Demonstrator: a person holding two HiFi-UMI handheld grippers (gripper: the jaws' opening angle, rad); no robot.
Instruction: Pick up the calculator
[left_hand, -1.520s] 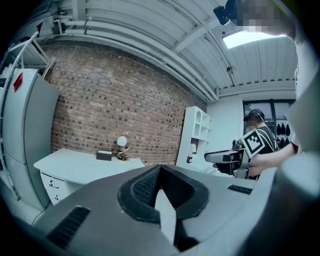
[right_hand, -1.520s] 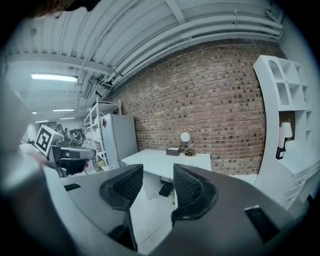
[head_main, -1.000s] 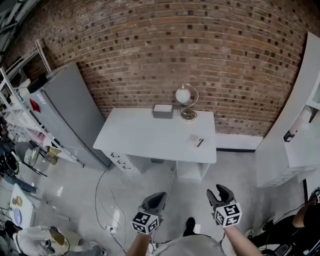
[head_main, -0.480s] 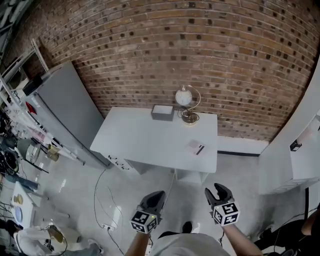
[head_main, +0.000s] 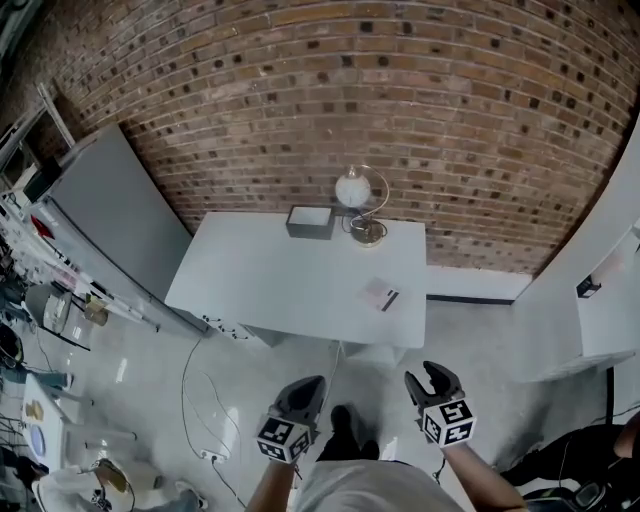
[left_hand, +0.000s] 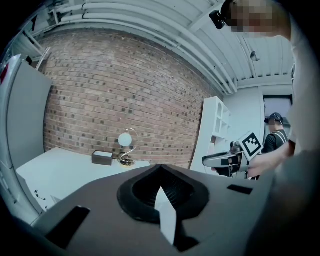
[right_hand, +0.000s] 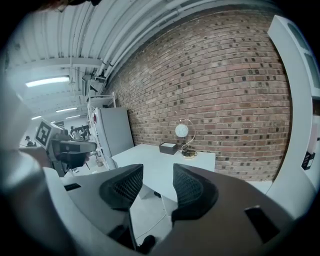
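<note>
The calculator (head_main: 381, 296), a small pale slab with a dark end, lies near the right front of the white table (head_main: 270, 280) against the brick wall. Both grippers hang low by the person's body, well short of the table. In the head view my left gripper (head_main: 306, 388) has its jaws together and holds nothing; in its own view the left gripper (left_hand: 162, 187) shows dark pads closed. My right gripper (head_main: 436, 375) stands open, and in its own view the right gripper (right_hand: 157, 187) has a clear gap between its pads. The table (right_hand: 160, 160) lies ahead.
A globe lamp (head_main: 355, 195) and a grey box (head_main: 310, 221) stand at the table's back edge. A tall grey cabinet (head_main: 110, 220) flanks the table on the left, a white shelf unit (head_main: 600, 290) on the right. Cables (head_main: 205, 400) trail over the floor.
The table has drifted left and slightly nearer in the head view as the person steps toward it. Both grippers keep their places and jaw states.
</note>
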